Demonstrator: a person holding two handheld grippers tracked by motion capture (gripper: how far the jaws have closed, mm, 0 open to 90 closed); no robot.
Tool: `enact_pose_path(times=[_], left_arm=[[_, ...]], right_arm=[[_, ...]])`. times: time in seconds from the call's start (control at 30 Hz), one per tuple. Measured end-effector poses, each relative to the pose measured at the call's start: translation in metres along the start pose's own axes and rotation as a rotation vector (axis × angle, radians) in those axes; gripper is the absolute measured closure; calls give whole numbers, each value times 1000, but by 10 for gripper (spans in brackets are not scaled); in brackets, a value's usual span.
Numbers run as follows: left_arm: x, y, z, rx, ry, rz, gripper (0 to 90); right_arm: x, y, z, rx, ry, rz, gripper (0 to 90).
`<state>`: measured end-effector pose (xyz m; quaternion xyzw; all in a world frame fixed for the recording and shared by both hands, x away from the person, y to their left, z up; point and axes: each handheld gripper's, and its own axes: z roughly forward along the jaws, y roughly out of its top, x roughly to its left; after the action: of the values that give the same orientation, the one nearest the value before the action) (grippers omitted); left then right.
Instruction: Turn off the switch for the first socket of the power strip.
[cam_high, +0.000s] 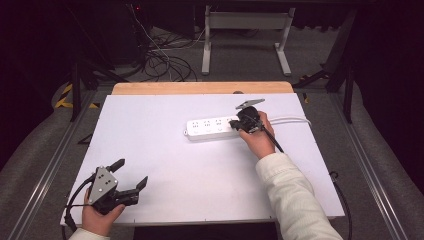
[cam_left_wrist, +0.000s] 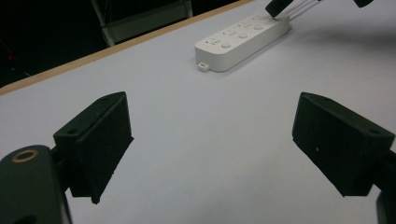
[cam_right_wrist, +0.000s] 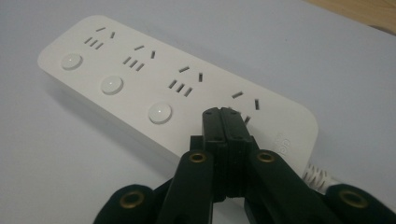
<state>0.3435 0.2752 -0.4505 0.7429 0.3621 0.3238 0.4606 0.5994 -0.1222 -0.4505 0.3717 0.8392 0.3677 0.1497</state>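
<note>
A white plastic power strip lies flat on the matte white tabletop, toward the far edge and right of centre, its long side running roughly parallel to that edge. It is a smooth, long block with rounded corners and a small mounting tab at its left end. The right gripper view shows four socket groups along it, each a set of narrow slots, and three round, glossy white push buttons set in a row beside the first three groups; where a fourth would sit, the jaws cover the strip. One white cable, with a ribbed strain relief where it leaves the body, runs from the strip's right end toward the right edge of the tabletop. The right gripper, black and hard-edged with brass-coloured rivets at its linkage, has its two jaws pressed flat together with nothing between them, their tips over the strip's right end at the fourth socket group; whether they touch it I cannot tell. The left gripper rests near the near left corner of the tabletop, its two blocky black jaws spread wide, bare tabletop between them, well apart from the strip. A strip of bare wood borders the far edge.
</note>
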Motion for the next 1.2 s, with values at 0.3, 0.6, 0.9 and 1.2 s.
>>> enact_pose_path(times=[0.3, 0.6, 0.9, 1.2], left_arm=[[0, 0, 0, 1, -2, -1, 124], [0, 0, 1, 2, -4, -3, 124], [0, 0, 1, 3, -4, -3, 124], [0, 0, 0, 2, -3, -3, 124]], right_arm=[[0, -2, 2, -3, -15, -4, 900], [1, -3, 3, -6, -23, 0, 900], [3, -5, 4, -9, -33, -5, 900], [5, -9, 4, -36, -48, -1, 900]])
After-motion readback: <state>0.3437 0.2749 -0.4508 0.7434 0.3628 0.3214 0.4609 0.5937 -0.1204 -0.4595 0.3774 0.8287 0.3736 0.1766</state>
